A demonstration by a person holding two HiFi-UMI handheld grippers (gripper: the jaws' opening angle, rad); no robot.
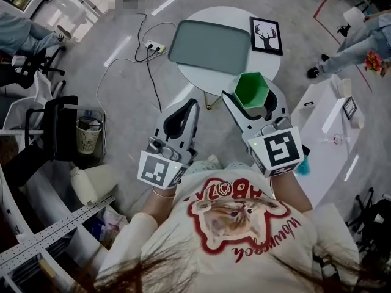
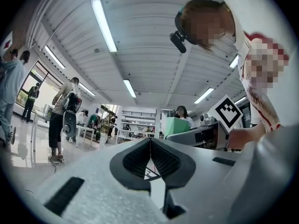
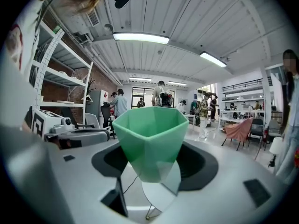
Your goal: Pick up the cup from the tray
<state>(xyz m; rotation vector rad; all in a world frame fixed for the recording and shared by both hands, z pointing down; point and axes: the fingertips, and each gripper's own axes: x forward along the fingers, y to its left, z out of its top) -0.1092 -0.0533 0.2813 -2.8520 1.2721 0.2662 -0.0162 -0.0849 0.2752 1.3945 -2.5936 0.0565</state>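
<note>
A green faceted cup (image 1: 252, 90) hangs above the near edge of the round white table (image 1: 208, 73), held upright in my right gripper (image 1: 255, 105). In the right gripper view the cup (image 3: 150, 141) fills the gap between the jaws, which press on its sides. The grey-green tray (image 1: 209, 46) lies on the table with nothing on it. My left gripper (image 1: 183, 116) is raised beside the right one, off the table's near left edge. Its jaws are shut with nothing between them, as the left gripper view (image 2: 150, 158) shows.
A framed deer picture (image 1: 266, 35) lies on the table's right part. A power strip (image 1: 156, 46) with cables is on the floor left of the table. A black chair (image 1: 58, 130) and a bin (image 1: 88, 134) stand at left, a white table (image 1: 333, 124) at right. People stand around.
</note>
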